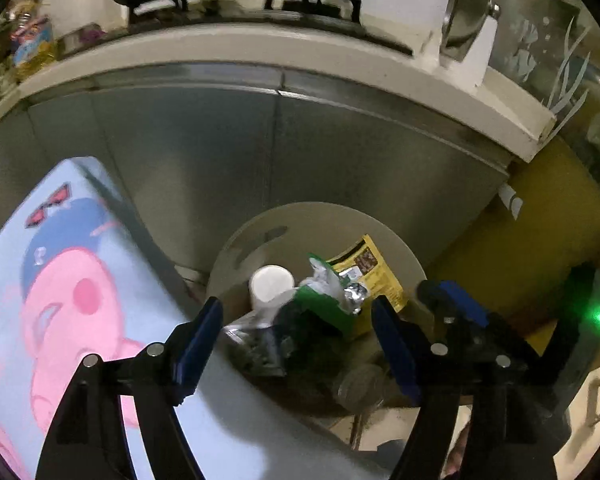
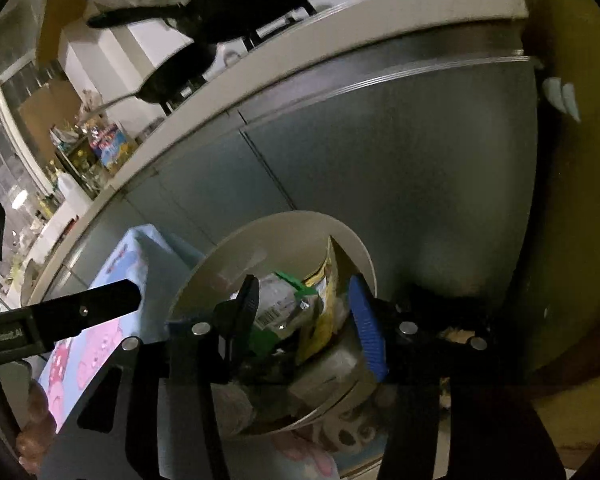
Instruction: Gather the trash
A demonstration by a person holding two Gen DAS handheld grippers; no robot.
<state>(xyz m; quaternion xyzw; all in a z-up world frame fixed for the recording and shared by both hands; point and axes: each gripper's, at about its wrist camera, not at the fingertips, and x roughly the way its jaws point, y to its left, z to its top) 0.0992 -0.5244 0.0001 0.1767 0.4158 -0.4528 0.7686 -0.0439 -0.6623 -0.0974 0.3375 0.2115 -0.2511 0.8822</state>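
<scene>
Both tongs, left gripper [image 1: 296, 340] and right gripper [image 2: 304, 320], hang apart and empty over the beige wastebasket [image 1: 384, 236], yellow wrapper [image 1: 374, 276] at one o'clock, so trash drops in.

Low in the frame's centre, my beige waste bin [image 1: 260, 236] stands open, holding a yellow packet [image 1: 374, 272], green wrapper [image 1: 324, 304] and white cup [image 1: 271, 282].

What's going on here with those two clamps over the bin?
A person holds a gripper in each hand above a round bin by the kitchen cabinets. The bin already holds trash: a yellow packet, a green wrapper and a white cup. The left gripper and right gripper are both open and empty.
</scene>
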